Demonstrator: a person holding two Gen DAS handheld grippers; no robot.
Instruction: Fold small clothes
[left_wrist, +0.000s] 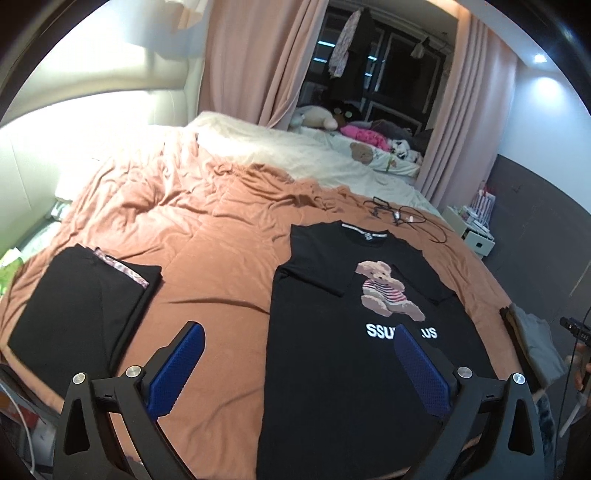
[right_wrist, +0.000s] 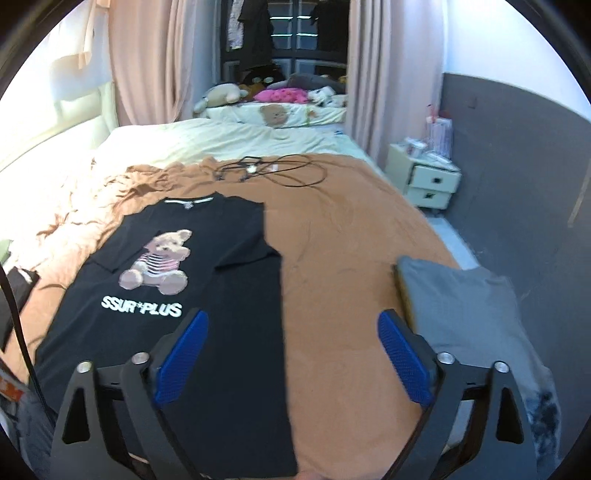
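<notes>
Step in hand: the black T-shirt (left_wrist: 354, 332) is judged to be mid-fold; both short sleeves are seen turned in over the front, so the long narrow panel is made and the crosswise fold is not yet done.
Next move: a grasp at the hem corners nearest the cameras is probably called for, one per gripper, with the hem carried up toward the collar and laid square.
Left gripper (left_wrist: 299, 369): jaws spread wide, nothing held; it is poised above the shirt's lower left part and the quilt.
Right gripper (right_wrist: 291, 354): jaws likewise wide apart and empty, straddling the shirt's right edge.
Shirt position: laid flat, front up, on the orange-brown quilt (left_wrist: 207, 258), collar away from the cameras, hem toward them.
Shirt look: black knit, a teddy-bear print (right_wrist: 159, 262) in a striped top, white lettering "SSUR*PLUS" beneath; a white label strip is noted inside the collar; the cloth lies smooth, with few wrinkles.
Neighbours: a folded black garment (left_wrist: 77, 310) lies well apart to the left; a grey folded stack (right_wrist: 465, 306) lies to the right; black cables (right_wrist: 273, 170) are beyond the collar.
</notes>
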